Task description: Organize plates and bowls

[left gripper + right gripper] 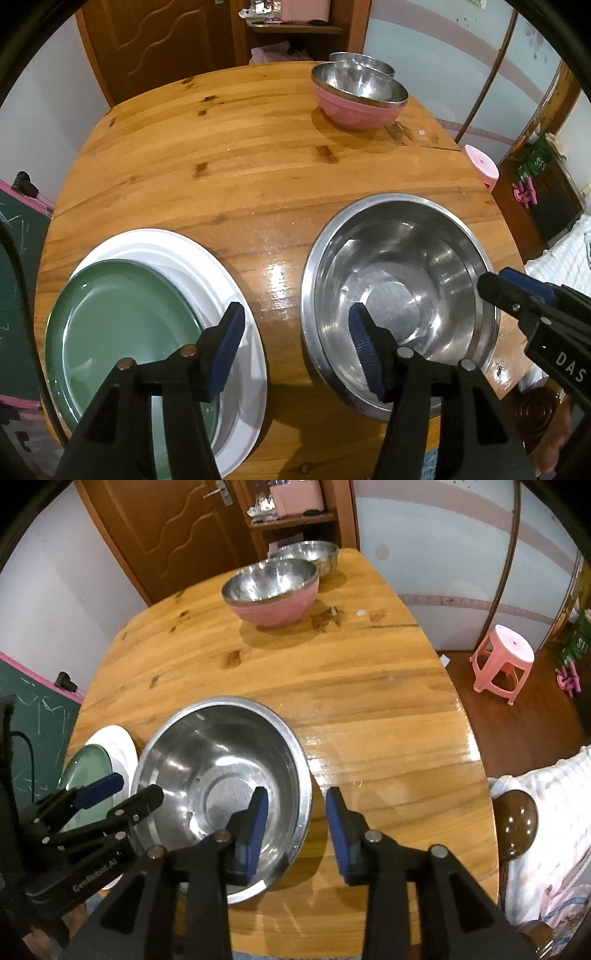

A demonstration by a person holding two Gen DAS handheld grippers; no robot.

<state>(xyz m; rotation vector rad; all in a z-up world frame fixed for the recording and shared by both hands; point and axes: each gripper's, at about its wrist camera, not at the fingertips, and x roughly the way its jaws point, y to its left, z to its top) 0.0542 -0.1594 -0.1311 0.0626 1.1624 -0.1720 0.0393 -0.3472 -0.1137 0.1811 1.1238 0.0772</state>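
Left gripper (295, 343) fingers apart, nothing pinched; one blue-padded finger (227, 347) sits over the near edge of the round green plate (122, 325), the other finger (365, 350) hangs inside the large steel mixing bowl (399, 295), so the gap between them spans bare bench; no pad contact visible on either dish.
Green plate rests on a larger white plate (236, 295), both at the near left edge of the round wooden bench (258, 177).
Right gripper (297, 830) fingers partly open, straddling the right rim of the steel bowl; left finger (255, 830) inside the wall, right finger (340, 834) outside over the bench; pads stand clear of the rim, no grip.
Bowl sits flat on the bench, just beside the plates.
Well beyond both sets of fingers, at the far edge: a pink bowl with steel lining (273, 590); a smaller steel bowl (310, 555) just behind it.
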